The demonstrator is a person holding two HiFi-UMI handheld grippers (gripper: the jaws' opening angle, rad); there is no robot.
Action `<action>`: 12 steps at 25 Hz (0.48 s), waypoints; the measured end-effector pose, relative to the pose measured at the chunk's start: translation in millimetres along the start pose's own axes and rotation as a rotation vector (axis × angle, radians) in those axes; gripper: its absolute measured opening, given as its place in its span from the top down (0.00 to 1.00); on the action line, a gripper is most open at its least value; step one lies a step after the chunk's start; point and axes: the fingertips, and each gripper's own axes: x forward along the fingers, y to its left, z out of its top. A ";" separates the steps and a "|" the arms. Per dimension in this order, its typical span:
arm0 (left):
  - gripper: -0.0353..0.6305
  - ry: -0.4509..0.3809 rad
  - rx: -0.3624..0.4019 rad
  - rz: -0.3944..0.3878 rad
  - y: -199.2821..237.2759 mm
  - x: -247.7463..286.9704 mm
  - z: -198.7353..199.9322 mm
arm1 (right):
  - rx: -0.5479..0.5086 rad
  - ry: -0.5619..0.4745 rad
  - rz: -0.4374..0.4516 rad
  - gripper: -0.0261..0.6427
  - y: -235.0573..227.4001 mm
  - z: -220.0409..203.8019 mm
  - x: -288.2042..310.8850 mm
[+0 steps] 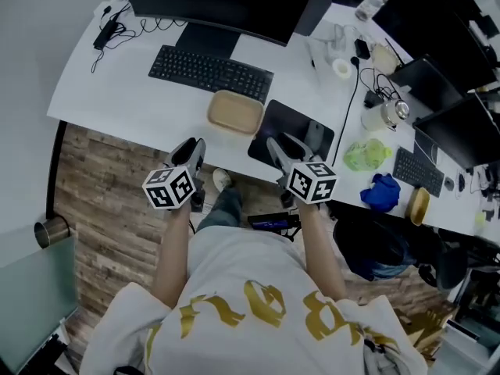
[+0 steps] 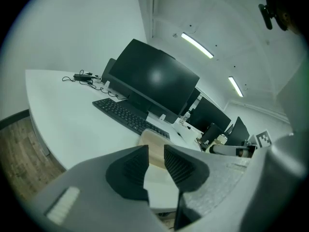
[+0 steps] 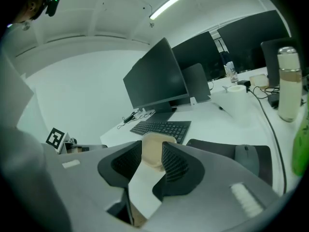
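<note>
Squarely on white desk [image 1: 117, 92]: tan shallow tray [image 1: 234, 112], rounded corners, raised rim.

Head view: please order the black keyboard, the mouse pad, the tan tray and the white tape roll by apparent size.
1-2. Black keyboard and mouse pad: too alike in area to rank; the pad is partly hidden.
3. Tan tray.
4. White tape roll, the smallest.

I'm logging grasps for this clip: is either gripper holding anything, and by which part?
Nothing is held. The left gripper and right gripper both have jaws apart and empty; the tan tray lies on the desk beyond them.
</note>
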 end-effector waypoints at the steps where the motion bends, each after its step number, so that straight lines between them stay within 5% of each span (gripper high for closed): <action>1: 0.80 0.013 -0.009 0.000 6.0 11.5 3.1 | 0.000 0.016 -0.007 0.72 -5.8 3.2 11.9; 12: 0.80 0.134 -0.083 -0.031 45.9 88.0 1.1 | 0.005 0.144 -0.093 0.75 -63.5 12.6 100.9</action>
